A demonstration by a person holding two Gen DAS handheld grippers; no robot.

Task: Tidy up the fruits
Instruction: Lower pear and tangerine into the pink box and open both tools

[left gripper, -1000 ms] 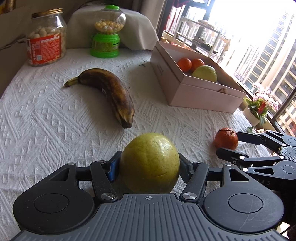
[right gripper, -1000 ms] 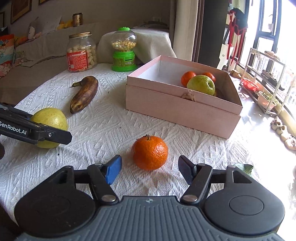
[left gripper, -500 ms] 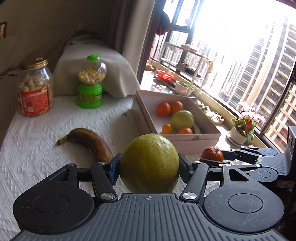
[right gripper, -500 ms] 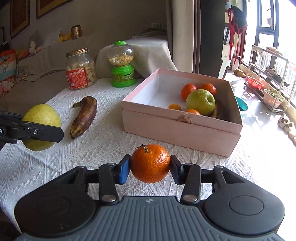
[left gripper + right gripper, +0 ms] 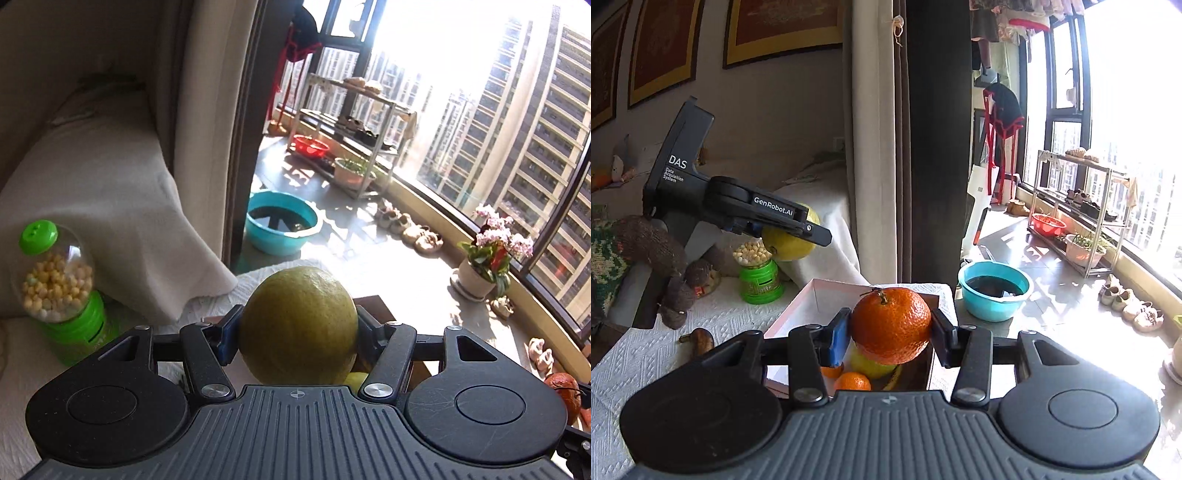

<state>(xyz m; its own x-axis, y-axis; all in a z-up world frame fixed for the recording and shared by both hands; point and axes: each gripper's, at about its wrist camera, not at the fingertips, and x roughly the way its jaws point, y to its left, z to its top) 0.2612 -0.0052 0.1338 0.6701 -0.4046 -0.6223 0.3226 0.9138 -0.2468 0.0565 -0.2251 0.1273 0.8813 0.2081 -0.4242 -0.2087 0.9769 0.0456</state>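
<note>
My left gripper (image 5: 297, 328) is shut on a large yellow-green pear (image 5: 297, 325) and holds it high above the table; it also shows in the right wrist view (image 5: 790, 236). My right gripper (image 5: 890, 330) is shut on an orange tangerine (image 5: 891, 325) and holds it over the pink box (image 5: 809, 299). In the box below lie a small orange (image 5: 852, 382), a green fruit (image 5: 866, 363) and part of a banana. The tangerine also shows at the right edge of the left wrist view (image 5: 563, 387).
A brown banana (image 5: 700, 341) lies on the white tablecloth (image 5: 635, 362) left of the box. A green candy dispenser (image 5: 759, 275) stands behind. A blue basin (image 5: 995, 293), a metal rack (image 5: 1078, 218) and a flower pot (image 5: 480, 273) are on the floor by the window.
Both grippers have risen and moved forward with their fruits. The right gripper now holds the tangerine over the box. The left gripper's view has tilted up off the table.
</note>
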